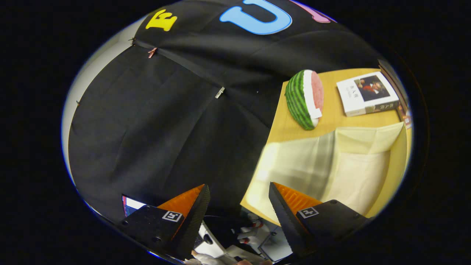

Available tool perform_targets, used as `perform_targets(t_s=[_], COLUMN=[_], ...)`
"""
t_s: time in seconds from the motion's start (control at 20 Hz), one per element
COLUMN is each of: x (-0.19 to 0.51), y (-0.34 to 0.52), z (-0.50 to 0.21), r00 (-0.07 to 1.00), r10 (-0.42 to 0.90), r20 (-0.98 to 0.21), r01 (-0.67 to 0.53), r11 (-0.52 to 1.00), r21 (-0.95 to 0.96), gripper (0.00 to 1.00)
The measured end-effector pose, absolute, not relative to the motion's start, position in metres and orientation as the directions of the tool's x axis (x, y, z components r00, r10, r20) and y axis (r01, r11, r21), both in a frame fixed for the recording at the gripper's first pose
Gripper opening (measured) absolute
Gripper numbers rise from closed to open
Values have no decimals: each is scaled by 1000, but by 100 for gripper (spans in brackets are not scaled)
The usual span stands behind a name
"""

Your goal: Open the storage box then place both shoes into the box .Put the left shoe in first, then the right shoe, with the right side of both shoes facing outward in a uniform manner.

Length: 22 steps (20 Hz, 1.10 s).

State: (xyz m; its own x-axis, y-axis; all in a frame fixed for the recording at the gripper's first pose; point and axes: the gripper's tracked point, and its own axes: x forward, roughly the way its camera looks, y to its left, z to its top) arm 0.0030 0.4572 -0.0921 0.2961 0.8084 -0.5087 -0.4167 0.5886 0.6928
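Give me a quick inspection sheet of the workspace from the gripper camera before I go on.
Surface: wooden table, partly covered by a cream cloth.
Job's things: between the fingers, low down, white items with red and black parts, possibly shoes, too blurred to be sure; no box identified.
Clutter: watermelon-slice toy and a book on the table beyond the cloth.
Grippers: hand-held gripper open, fingers apart with nothing between them, tilted toward the booth wall.
Cables: nothing seen.
Surroundings: black cloth wall held with small clips.
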Motion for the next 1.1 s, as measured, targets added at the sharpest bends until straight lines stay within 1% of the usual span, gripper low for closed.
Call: perform_targets(t_s=[0.15,0.25,0.5,0.6,0.7,0.95,1.0,1.1], x=[30,45,74,75,75,74,73,62], y=[398,356,251,200,155,54,38,5], z=[-79,-69,-71,-76,-86,-139,-150,-171], r00=[426,503,653,690,706,697,686,658], r10=[734,680,528,458,399,247,230,195], r20=[-530,-533,-543,-560,-585,-673,-690,-727], r01=[-492,-493,-403,-362,-324,-235,-223,-163], r11=[679,732,849,889,917,966,969,980], r21=[545,469,341,281,234,110,101,115], gripper=[98,98,98,98,98,99,99,99])
